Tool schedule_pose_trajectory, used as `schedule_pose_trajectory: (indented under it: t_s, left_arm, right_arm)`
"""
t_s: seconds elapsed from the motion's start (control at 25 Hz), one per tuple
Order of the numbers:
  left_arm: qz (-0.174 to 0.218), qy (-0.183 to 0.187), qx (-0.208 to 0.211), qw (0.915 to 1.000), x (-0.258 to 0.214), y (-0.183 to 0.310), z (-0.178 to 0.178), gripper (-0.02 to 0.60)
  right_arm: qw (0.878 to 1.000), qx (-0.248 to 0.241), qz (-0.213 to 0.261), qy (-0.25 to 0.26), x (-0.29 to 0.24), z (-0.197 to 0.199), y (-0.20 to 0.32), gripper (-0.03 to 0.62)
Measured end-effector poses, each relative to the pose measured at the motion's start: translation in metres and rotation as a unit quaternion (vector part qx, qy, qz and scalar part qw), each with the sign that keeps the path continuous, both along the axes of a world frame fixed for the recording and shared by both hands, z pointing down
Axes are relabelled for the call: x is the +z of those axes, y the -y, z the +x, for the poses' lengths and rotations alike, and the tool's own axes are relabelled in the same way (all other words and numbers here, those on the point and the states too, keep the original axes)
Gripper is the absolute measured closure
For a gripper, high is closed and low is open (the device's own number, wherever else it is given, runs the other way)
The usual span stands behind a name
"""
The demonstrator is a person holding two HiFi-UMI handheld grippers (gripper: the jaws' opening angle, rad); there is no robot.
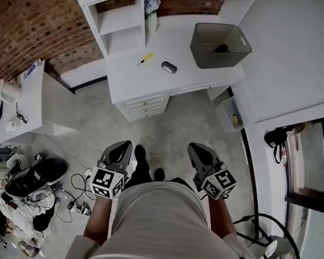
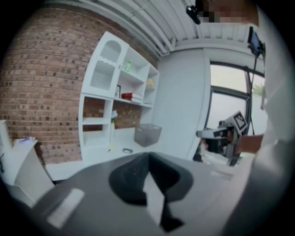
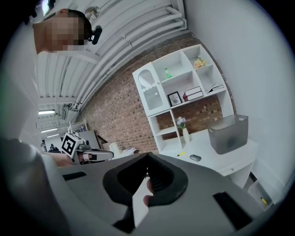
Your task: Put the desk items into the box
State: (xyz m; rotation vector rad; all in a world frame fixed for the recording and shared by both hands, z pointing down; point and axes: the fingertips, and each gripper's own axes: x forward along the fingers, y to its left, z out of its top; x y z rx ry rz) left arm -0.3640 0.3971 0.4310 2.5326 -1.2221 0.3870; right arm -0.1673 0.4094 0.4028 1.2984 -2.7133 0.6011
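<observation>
A white desk (image 1: 184, 80) stands across the floor ahead of me. On it are a grey translucent box (image 1: 220, 45) with a dark item inside, a grey mouse (image 1: 168, 67) and a yellow screwdriver (image 1: 145, 59). My left gripper (image 1: 127, 144) and right gripper (image 1: 193, 146) are held at waist height, well short of the desk, both shut and empty. The left gripper view shows its jaws (image 2: 148, 154) meeting, with the box (image 2: 147, 134) and mouse (image 2: 127, 150) far off. In the right gripper view, that gripper (image 3: 147, 155) points toward the box (image 3: 228, 133), mouse (image 3: 195, 157) and screwdriver (image 3: 181, 154).
A vase of flowers (image 1: 152, 17) stands by the white shelf unit (image 1: 118, 19) at the desk's back. A small bin (image 1: 230, 114) sits on the floor right of the desk. At the left are a side table (image 1: 16, 106) and floor cables (image 1: 73, 194).
</observation>
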Motion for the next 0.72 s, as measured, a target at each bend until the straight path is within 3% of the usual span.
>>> schedule_pose_trajectory:
  t_s: [0.72]
  left_arm:
    - [-0.004,-0.011,0.05,0.9987,0.009,0.125,-0.046,0.578]
  right_arm:
    - [0.998,0.05,0.004,-0.032,0.004,-0.046,0.108,0.594]
